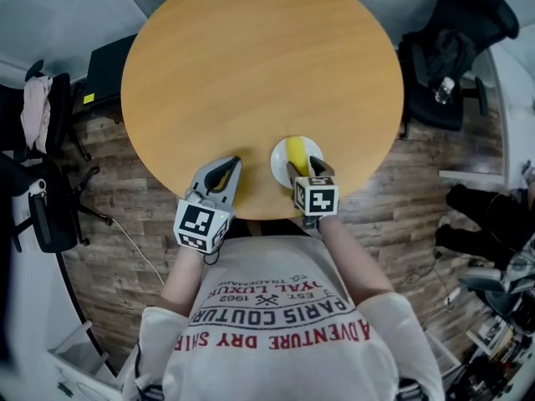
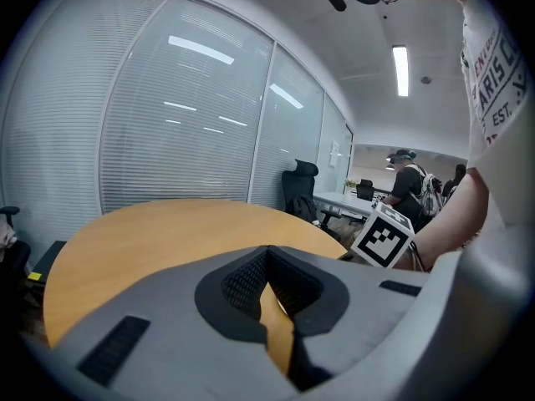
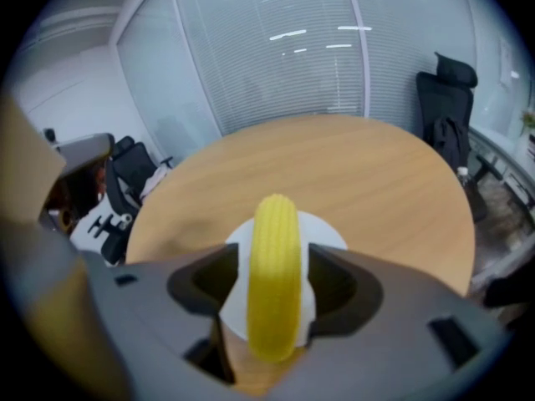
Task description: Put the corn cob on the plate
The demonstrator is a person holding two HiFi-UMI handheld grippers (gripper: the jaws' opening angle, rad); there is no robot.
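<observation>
The yellow corn cob lies on a small white plate near the front edge of the round wooden table. My right gripper is at the plate with one jaw on each side of the cob. In the right gripper view the corn cob runs lengthwise between the jaws. Thin strips of white plate show on both sides, so the right gripper stands open. My left gripper rests shut and empty on the table left of the plate. In its own view the left gripper holds nothing.
Black office chairs stand right of the table and another chair to the left, on wood-pattern flooring. A glass wall with blinds runs behind the table. Other people stand far off by a desk.
</observation>
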